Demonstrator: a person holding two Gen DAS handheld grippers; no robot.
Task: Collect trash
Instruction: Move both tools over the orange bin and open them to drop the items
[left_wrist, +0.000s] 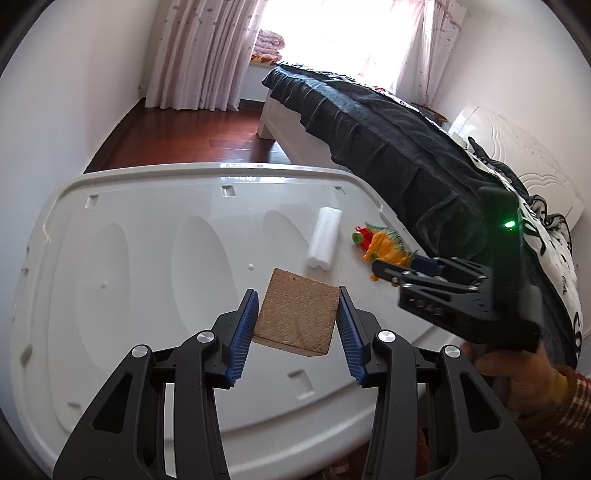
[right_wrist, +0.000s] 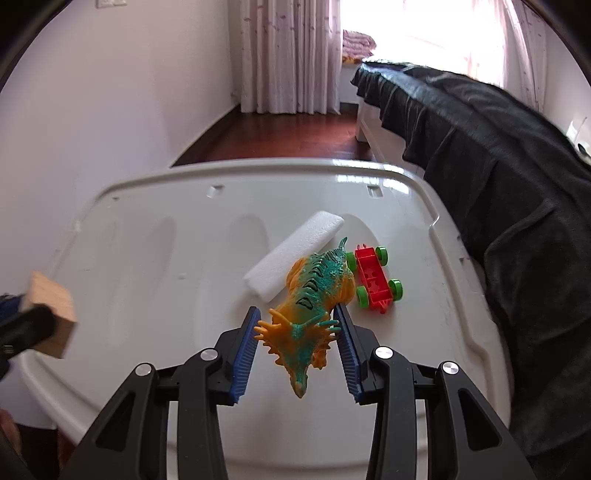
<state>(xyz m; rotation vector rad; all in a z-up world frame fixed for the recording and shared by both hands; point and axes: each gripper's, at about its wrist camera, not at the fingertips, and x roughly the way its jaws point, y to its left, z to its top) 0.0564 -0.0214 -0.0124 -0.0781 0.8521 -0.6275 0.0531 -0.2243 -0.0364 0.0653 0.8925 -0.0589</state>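
Note:
My left gripper (left_wrist: 297, 295) is shut on a wooden block (left_wrist: 297, 317) and holds it above the white plastic lid (left_wrist: 147, 258); the block also shows at the left edge of the right wrist view (right_wrist: 51, 317). My right gripper (right_wrist: 297, 314) straddles the head of an orange and green toy dinosaur (right_wrist: 314, 295) lying on the lid (right_wrist: 147, 258); its blue pads touch or nearly touch the head. A white foam piece (right_wrist: 291, 254) and a red toy cart with green wheels (right_wrist: 373, 280) lie just behind it. The foam (left_wrist: 325, 236) and dinosaur (left_wrist: 384, 247) show in the left wrist view.
The lid covers a low white bin between a white wall on the left and a bed with a dark blanket (right_wrist: 498, 184) on the right. Red wooden floor (right_wrist: 288, 133) and curtains (right_wrist: 288, 55) lie beyond. The right gripper's body (left_wrist: 461, 295) shows in the left view.

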